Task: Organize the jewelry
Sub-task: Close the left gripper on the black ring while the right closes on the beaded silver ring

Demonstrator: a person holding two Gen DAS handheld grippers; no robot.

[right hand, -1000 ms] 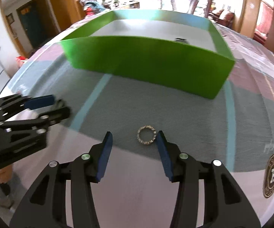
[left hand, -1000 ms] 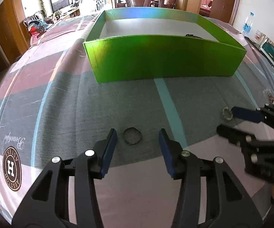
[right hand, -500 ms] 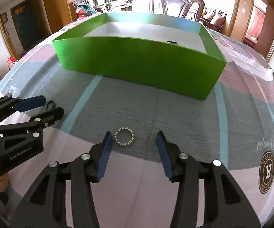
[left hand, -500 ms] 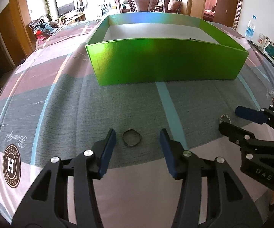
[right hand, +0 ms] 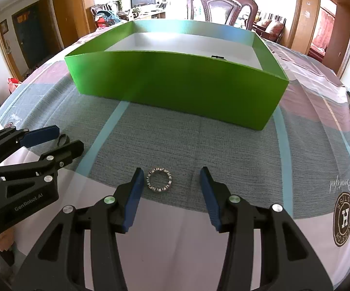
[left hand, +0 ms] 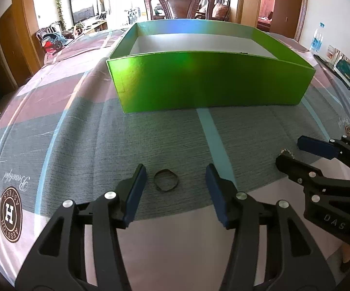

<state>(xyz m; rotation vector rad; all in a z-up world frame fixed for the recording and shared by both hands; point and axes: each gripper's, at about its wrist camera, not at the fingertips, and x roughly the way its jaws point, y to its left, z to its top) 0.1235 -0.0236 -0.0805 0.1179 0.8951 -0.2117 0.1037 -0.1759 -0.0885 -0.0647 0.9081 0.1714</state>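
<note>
Both grippers poised over rings, near side of the box

Left view: my left gripper (left hand: 176, 175), jaws just widening, straddled the thin dark wire ring (left hand: 166, 180), ungripped. Right view: my right gripper (right hand: 170, 178) gaped around the studded silver ring (right hand: 159, 179), which hugged the left pad; closing could flick it across the striped tablecloth (right hand: 223, 143), short of the green cardboard box (right hand: 175, 84).

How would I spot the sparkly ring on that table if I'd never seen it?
Find the big green box on the striped tablecloth. On the grey band in front of it, between the open fingers of the right gripper, lies the studded ring. Its bumpy, pale stones set it apart from the thin dark ring lying at the left gripper.
</note>
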